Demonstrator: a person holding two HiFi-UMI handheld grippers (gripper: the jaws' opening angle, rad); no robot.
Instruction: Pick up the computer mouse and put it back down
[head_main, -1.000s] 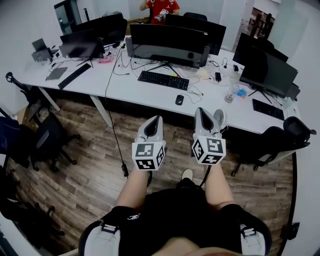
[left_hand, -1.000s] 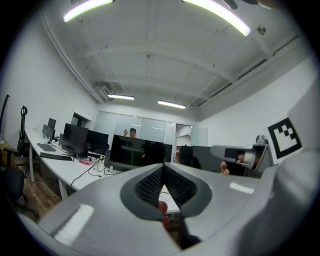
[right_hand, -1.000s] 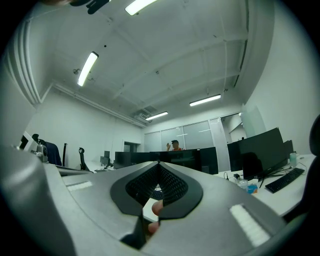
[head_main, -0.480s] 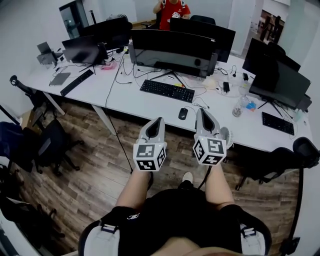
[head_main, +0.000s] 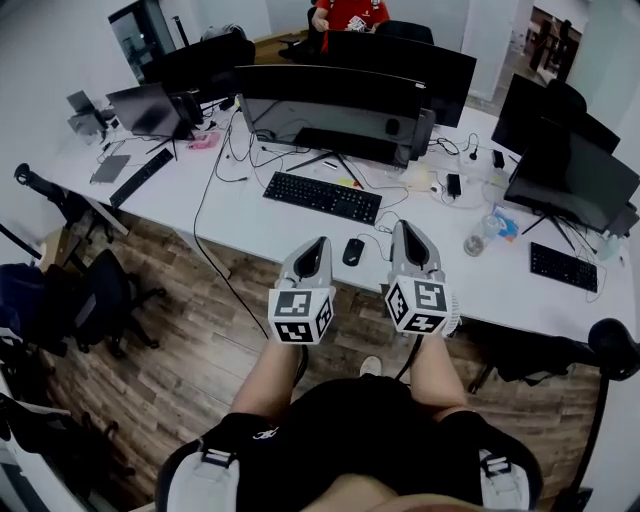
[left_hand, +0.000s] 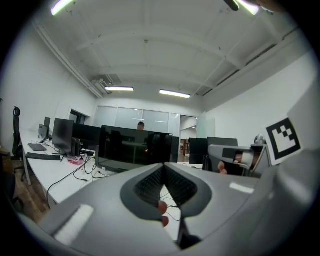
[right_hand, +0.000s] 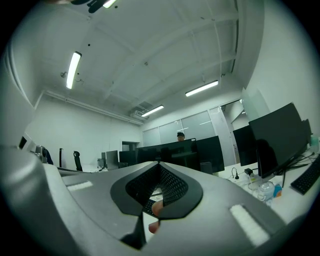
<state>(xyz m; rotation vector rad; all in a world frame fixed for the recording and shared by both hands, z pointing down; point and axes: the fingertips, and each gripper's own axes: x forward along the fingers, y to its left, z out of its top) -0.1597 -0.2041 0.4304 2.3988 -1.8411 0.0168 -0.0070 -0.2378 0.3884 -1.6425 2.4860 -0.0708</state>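
Note:
A black computer mouse (head_main: 352, 251) lies on the white desk (head_main: 250, 215), just in front of a black keyboard (head_main: 322, 196). Its cable runs off toward the monitors. My left gripper (head_main: 318, 243) hovers by the desk's near edge, a little left of the mouse, jaws together and empty. My right gripper (head_main: 403, 227) is held over the desk to the right of the mouse, jaws also together and empty. Neither touches the mouse. In the left gripper view the left gripper (left_hand: 163, 166) points level at the monitors. In the right gripper view the right gripper (right_hand: 159, 163) points the same way, and the mouse is hidden in both views.
Wide dark monitors (head_main: 330, 100) stand behind the keyboard among loose cables. A clear bottle (head_main: 478, 238) and a second keyboard (head_main: 565, 267) are to the right. Office chairs (head_main: 95, 290) stand on the wood floor at left. A person in red (head_main: 350, 12) sits beyond the desk.
The view has closed in on the desk. Both grippers have gone forward, from over the floor to the desk edge, and now flank the mouse. Their jaws stay together.

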